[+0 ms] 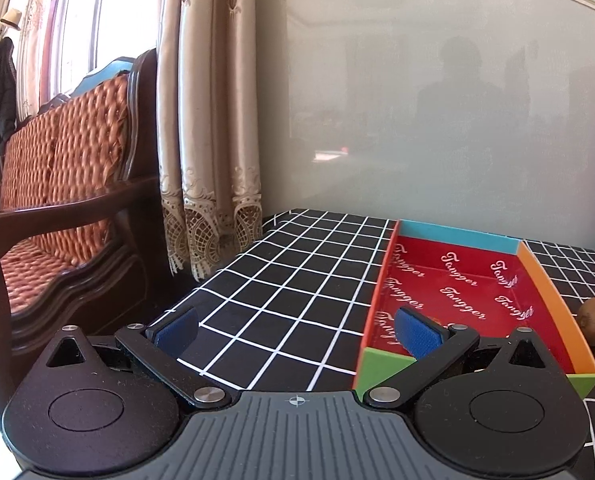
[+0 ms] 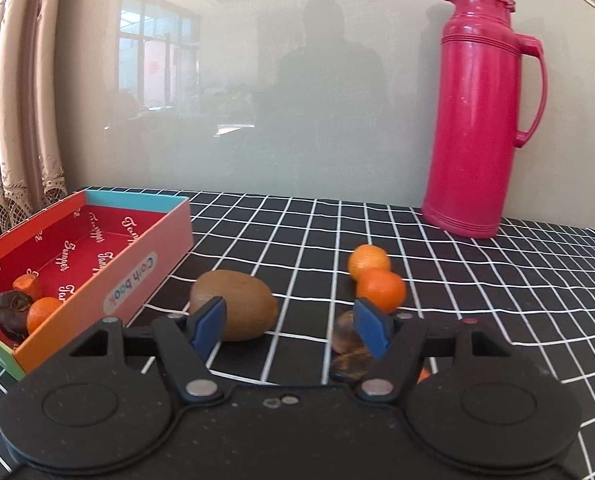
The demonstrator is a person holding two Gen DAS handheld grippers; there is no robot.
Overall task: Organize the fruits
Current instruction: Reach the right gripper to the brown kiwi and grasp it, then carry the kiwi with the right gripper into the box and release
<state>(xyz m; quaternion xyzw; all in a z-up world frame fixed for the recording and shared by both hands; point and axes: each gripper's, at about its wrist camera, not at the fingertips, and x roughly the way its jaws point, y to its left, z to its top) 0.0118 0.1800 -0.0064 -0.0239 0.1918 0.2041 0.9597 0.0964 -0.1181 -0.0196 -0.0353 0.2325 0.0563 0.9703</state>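
Both the left gripper (image 1: 297,334) and right gripper (image 2: 291,326) are apart and empty; the kiwi (image 2: 237,304) lies just beside the box (image 2: 145,276), free surface (image 2: 477,300) to its right.

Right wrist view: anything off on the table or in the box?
Nothing spilled or damaged. The box sits upright with three pieces in its near corner. Loose on the cloth: a kiwi, two oranges touching, and dark fruit partly hidden behind the right gripper, which is open and empty.
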